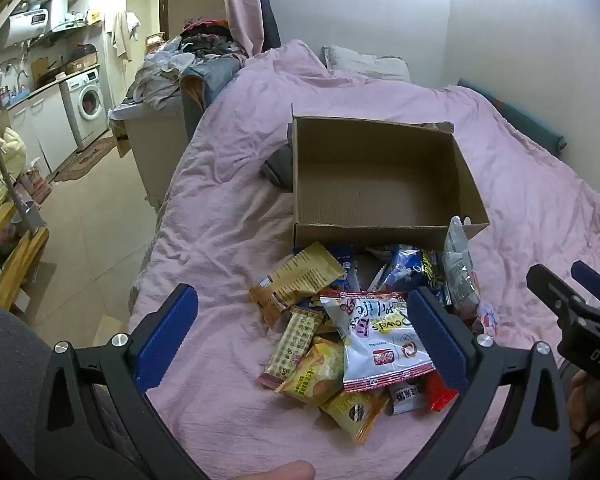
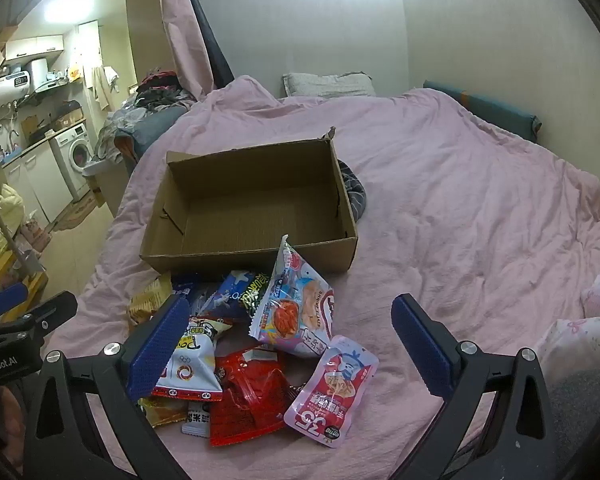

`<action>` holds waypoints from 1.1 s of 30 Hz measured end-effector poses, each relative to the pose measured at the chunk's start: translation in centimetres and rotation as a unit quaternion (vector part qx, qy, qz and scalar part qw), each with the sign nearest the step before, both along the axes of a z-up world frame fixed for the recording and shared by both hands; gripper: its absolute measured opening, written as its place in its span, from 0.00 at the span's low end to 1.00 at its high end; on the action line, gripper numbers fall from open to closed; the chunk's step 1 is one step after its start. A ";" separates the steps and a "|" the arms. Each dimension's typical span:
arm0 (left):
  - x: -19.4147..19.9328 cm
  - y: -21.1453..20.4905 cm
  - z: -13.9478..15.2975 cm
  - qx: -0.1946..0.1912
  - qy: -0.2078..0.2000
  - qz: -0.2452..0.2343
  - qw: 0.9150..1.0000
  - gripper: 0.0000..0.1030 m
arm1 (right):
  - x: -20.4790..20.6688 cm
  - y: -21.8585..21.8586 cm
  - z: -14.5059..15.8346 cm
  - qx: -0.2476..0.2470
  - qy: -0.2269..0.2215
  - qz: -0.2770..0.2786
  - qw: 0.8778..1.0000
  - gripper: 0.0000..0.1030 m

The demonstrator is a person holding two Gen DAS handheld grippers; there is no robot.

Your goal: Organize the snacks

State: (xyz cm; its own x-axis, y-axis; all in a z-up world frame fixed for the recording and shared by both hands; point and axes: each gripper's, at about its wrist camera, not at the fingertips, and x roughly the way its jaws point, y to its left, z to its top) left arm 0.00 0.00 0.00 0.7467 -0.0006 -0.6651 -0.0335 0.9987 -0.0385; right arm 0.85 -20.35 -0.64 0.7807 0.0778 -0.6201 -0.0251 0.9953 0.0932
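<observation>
On pink bedspread [image 2: 440, 168], toward near edge: cardboard box [image 1: 380, 184] open, nothing inside. Heap of snack packets [image 1: 356, 320] loose on cover just in front of box's near wall, one pouch [image 2: 296, 300] leaning against it. Left gripper [image 1: 300, 328] spread wide, gripping nothing; right gripper [image 2: 288, 344] likewise spread, hovering over heap. Judged: sorting not begun, every packet yet to go in.

Cardboard box [image 1: 374, 184] on bed [image 1: 228, 208], snack packets [image 1: 364, 328] heaped on bed directly before box, pillow [image 1: 366, 64] behind box
</observation>
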 end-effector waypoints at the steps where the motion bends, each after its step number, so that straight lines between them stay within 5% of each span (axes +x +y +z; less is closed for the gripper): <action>1: 0.0 0.0 0.0 -0.001 0.000 0.000 1.000 1.00 | 0.0 0.0 0.0 0.000 0.000 0.000 1.000 1.00; 33: 0.1 0.1 0.0 -0.005 0.001 0.002 1.000 1.00 | 0.1 0.0 0.1 -0.007 -0.004 -0.004 1.000 1.00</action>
State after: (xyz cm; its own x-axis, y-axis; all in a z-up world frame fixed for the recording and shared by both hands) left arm 0.13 0.12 0.04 0.7449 -0.0041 -0.6672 -0.0381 0.9981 -0.0487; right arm 0.93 -20.31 -0.58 0.7862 0.0634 -0.6147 -0.0185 0.9967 0.0791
